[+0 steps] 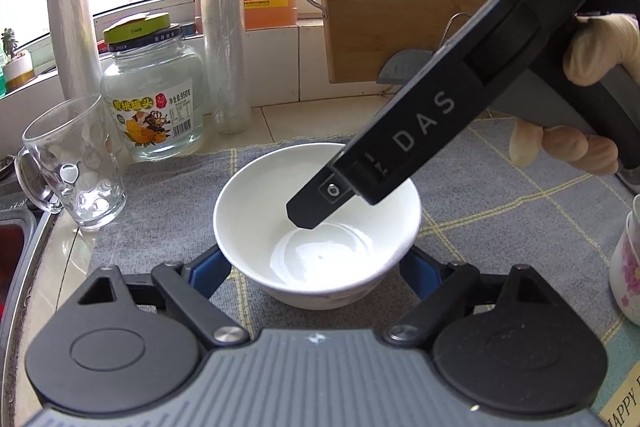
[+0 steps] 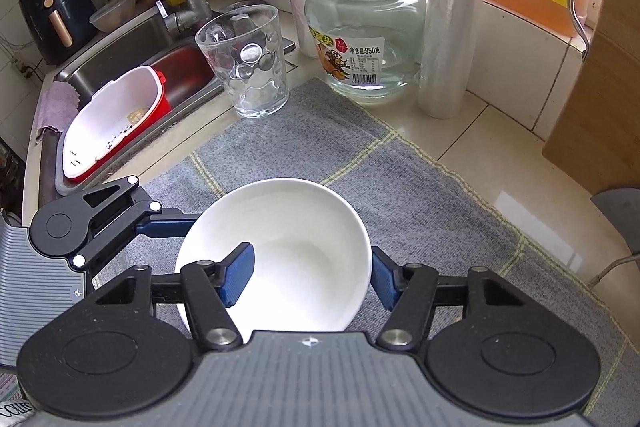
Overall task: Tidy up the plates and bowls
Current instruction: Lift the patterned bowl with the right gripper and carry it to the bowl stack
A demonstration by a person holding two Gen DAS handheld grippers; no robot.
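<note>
White glazed ceramic is slippery, and that is the main worry. In the left wrist view the bowl [image 1: 272, 195] stands upright on the grey mat [image 1: 500, 195] on the counter, between the fingers of the left claw [image 1: 312, 267]. That claw is spread wide, and its blue pads seem to lie against the outer wall low down on both sides. The right claw [image 1: 316, 211] reaches down from the far right with one finger inside the bowl, while its other finger is hidden behind the first. If the two claws pull in different directions, the bowl could twist out of one grip or tip. A glass [image 1: 72, 167] and a jar [image 1: 156, 99] stand beyond the mat's far left corner, and a sideways swing could knock them. In the right wrist view the right claw has closed narrow on the bowl's wall, one pad inside and the other outside its right side. Lifting by a single pinch like this could let the bowl pivot and slide off the pads. The sink [image 2: 120, 47] lies just past the counter's left edge, so a dropped bowl might roll in or chip. The mouth faces straight up, and being round the bowl has no long axis, only a vertical centre line.
</note>
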